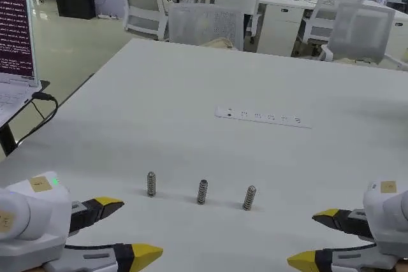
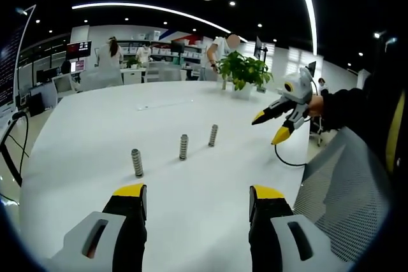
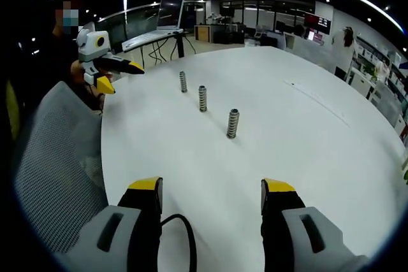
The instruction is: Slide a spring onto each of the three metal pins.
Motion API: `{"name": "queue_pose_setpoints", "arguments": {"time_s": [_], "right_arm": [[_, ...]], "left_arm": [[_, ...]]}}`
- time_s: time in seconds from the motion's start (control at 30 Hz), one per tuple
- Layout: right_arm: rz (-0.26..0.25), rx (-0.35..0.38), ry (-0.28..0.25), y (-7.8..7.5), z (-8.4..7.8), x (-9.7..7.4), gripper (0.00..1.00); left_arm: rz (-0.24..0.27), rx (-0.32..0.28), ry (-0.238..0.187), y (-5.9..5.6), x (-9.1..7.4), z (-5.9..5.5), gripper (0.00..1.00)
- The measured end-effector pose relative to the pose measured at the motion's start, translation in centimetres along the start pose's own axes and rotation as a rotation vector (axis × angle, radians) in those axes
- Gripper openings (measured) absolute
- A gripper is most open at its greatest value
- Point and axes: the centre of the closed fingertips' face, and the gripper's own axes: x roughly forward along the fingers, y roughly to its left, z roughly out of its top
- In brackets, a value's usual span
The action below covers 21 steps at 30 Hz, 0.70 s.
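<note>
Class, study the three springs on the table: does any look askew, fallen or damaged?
In the head view the right spring seems to lean slightly rightward; the middle spring and left spring stand upright. None fallen.

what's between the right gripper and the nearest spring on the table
Nothing visible: only bare white tabletop lies between the open yellow-tipped right gripper and the nearest upright coiled metal spring.

Bare white tabletop [image 1: 159, 93] all round three upright spring-clad pins [image 1: 202, 192]; narrow gaps between them; white strip [image 1: 262, 118] well behind
</note>
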Motion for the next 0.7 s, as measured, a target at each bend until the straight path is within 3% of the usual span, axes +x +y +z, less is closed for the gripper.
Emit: {"name": "queue_pose_setpoints", "arguments": {"time_s": [0.53,0.7], "right_arm": [[-0.073,0.023,0.02,-0.3,-3.0,-5.1,0.62],[-0.093,0.033,0.015,-1.0,-3.0,-6.0,0.62]], "left_arm": [[-0.009,0.004,-0.008,-0.5,-0.5,-0.1,0.61],[-0.012,0.003,-0.006,-0.7,-0.5,-0.2,0.61]]}}
